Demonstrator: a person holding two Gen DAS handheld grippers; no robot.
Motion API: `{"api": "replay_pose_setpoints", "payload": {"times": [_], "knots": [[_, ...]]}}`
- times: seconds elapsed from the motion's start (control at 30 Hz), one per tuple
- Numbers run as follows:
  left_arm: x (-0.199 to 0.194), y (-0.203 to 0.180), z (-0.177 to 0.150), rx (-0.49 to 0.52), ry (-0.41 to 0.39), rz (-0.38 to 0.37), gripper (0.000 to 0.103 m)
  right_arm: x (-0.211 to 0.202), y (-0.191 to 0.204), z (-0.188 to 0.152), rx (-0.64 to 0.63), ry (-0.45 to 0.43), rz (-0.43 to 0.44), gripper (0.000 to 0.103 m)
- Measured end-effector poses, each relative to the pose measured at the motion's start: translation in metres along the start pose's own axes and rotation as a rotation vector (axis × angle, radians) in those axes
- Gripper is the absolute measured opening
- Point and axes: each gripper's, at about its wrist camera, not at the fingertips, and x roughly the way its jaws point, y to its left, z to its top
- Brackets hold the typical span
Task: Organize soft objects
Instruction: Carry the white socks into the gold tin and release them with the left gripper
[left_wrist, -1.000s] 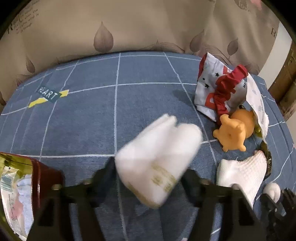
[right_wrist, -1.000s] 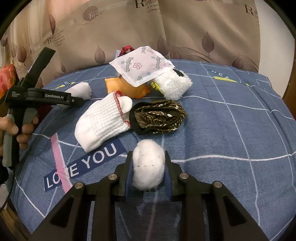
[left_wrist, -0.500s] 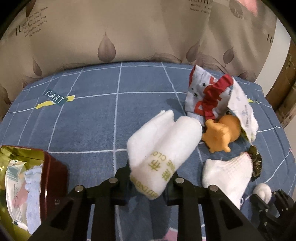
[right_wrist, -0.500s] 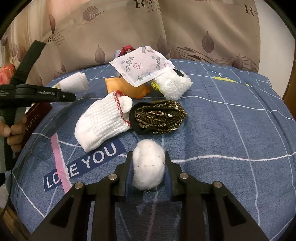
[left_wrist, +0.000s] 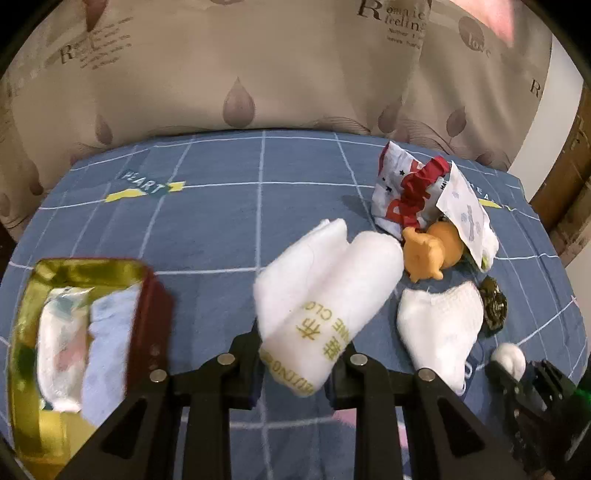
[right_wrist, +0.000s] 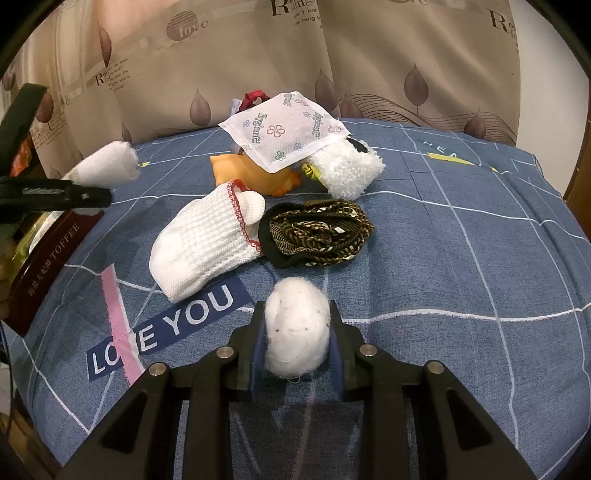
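Both my tools are loaded over the bed: a rolled white towel on the left, a cotton ball on the right.

My left tool (left_wrist: 303, 363) is pinching the rolled white towel (left_wrist: 328, 291) by its printed end, holding it above the blue bedspread (left_wrist: 221, 206), just right of the open toffee tin (left_wrist: 88, 332), which has pale cloths lying in it. My right tool (right_wrist: 297, 341) is pressed against both sides of the cotton ball (right_wrist: 297, 328), low over the "LOVE YOU" print. Ahead of it on the bedspread I see a white knitted sock (right_wrist: 207, 243) touching a bundle of brown patterned fabric (right_wrist: 317, 230). Beyond those lies an orange plush toy (right_wrist: 251, 175) with a flowered tissue packet (right_wrist: 284, 129) draped across it and a fluffy white piece (right_wrist: 347, 168) beside it.
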Motion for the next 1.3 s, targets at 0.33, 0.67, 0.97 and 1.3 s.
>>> {"api": "replay_pose_setpoints", "payload": {"times": [0.33, 0.67, 0.97, 1.3], "knots": [[-0.057, 0.038, -0.019, -0.034, -0.073, 0.047, 0.025, 0.0, 0.0, 0.0, -0.004, 0.0, -0.003, 0.029], [-0.089, 0.109, -0.042, -0.121, -0.089, 0.17, 0.025, -0.001, 0.001, -0.001, -0.006, 0.0, -0.005, 0.029], [-0.097, 0.18, -0.068, -0.235, -0.061, 0.272, 0.025, -0.001, 0.001, -0.001, -0.006, 0.0, -0.006, 0.029], [-0.083, 0.189, -0.089, -0.23, -0.011, 0.291, 0.025, -0.001, 0.002, -0.001, -0.007, 0.0, -0.007, 0.029]]}}
